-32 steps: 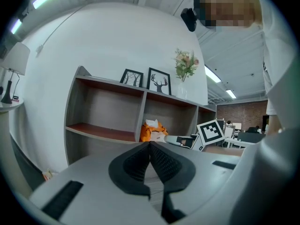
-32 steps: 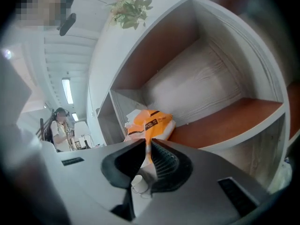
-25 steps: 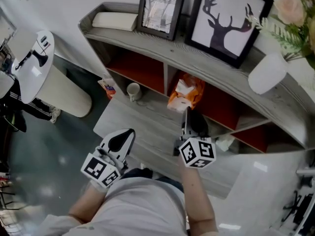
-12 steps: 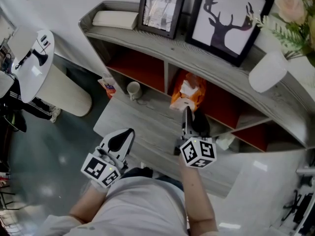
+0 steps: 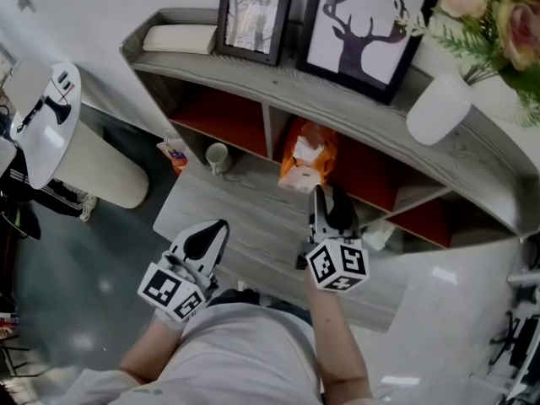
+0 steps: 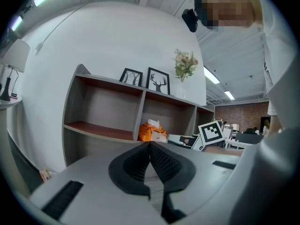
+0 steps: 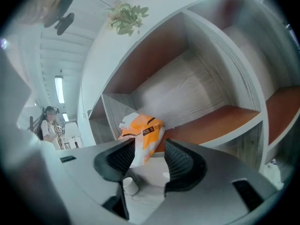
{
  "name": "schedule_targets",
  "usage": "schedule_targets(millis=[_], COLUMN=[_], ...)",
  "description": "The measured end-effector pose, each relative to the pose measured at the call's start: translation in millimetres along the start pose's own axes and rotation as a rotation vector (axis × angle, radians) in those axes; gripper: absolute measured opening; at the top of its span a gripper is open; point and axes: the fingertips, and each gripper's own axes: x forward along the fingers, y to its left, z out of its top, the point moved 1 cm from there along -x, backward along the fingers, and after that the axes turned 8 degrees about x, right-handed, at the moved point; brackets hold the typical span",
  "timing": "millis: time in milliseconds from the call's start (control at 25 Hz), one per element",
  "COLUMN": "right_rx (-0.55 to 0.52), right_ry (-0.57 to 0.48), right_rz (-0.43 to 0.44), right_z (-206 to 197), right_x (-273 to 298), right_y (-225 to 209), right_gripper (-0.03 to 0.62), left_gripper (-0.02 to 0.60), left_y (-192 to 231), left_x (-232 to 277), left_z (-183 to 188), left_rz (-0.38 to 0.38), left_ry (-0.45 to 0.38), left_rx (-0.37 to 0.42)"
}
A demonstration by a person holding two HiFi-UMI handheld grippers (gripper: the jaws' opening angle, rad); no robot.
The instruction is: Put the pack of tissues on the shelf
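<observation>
The orange pack of tissues (image 5: 302, 154) lies at the front of the red board in the shelf's (image 5: 253, 81) middle compartment. My right gripper (image 5: 319, 194) points level at it from just in front. Its jaws have just been opening and now stand open. In the right gripper view the pack (image 7: 145, 134) shows beyond and between the spread pads (image 7: 180, 159), and neither pad presses on it. My left gripper (image 5: 218, 228) hangs lower left, away from the shelf, shut on nothing. The left gripper view shows its jaws (image 6: 150, 146) together and the pack (image 6: 151, 132) far off.
A white cup (image 5: 217, 155) and a small packet (image 5: 174, 153) sit on the low grey board at left, a white crumpled thing (image 5: 382, 236) at right. Two framed pictures (image 5: 354, 22), a book (image 5: 177, 39) and a white vase (image 5: 437, 110) stand on the shelf's top. A white round table (image 5: 46, 112) is far left.
The right gripper's jaws have opened and let go of the tissue pack, which now rests on the red board. The gripper has drawn back slightly. The left gripper has not moved.
</observation>
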Motion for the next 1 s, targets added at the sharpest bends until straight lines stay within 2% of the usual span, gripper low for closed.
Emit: schedule_targets(millis=[200, 320, 440, 760, 1000], right_rx=[-0.016, -0.044, -0.073, -0.109, -0.111], right_ry=[-0.028, -0.041, -0.045, -0.048, -0.065], right_rz=[-0.004, -0.001, -0.003, -0.016, -0.059], right_z=[9, 13, 17, 23, 26], right_x=[-21, -36, -51, -91, -119], right_y=[-1, 2, 5, 12, 7], right_gripper=[0.18, 0.11, 0.069, 0.054, 0.054], left_gripper=[0.015, 0.015, 0.017, 0.017, 0.015], left_y=[-9, -15, -23, -55, -78], left_x=[15, 27, 39, 68, 81], left_z=[2, 5, 8, 12, 11], left_rz=[-0.063, -0.106, -0.154, -0.289, -0.372], left_ry=[-0.008, -0.016, -0.025, -0.039, -0.037], left_rx=[0.001, 0.002, 0.005, 0.009, 0.014])
